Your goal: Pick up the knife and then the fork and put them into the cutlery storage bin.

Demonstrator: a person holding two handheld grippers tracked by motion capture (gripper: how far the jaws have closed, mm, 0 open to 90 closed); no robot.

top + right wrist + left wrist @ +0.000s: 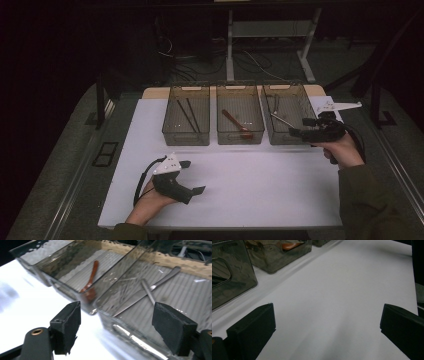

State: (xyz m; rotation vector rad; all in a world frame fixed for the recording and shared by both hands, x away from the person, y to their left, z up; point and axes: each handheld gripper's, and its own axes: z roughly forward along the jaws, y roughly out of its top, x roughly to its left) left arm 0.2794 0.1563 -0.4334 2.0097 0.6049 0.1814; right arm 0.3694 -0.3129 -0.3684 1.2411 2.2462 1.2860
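While my left gripper (192, 176) rests low on the white table (260, 185) with its jaws spread wide and empty, my right gripper (301, 127) hovers at the near corner of the right bin (288, 114), jaws also wide apart and gripping nothing. Three smoky, see-through bins stand in a row at the table's far side. Inside the right bin lie a steel knife (140, 296) and another slim steel utensil (148, 292), crossing each other, long axes running roughly front to back. The middle bin (240, 120) holds a reddish-brown wooden spoon (90, 281), bowl toward me, handle angled away to the left. The left bin (186, 114) holds two dark chopsticks (187, 115), lying lengthwise.
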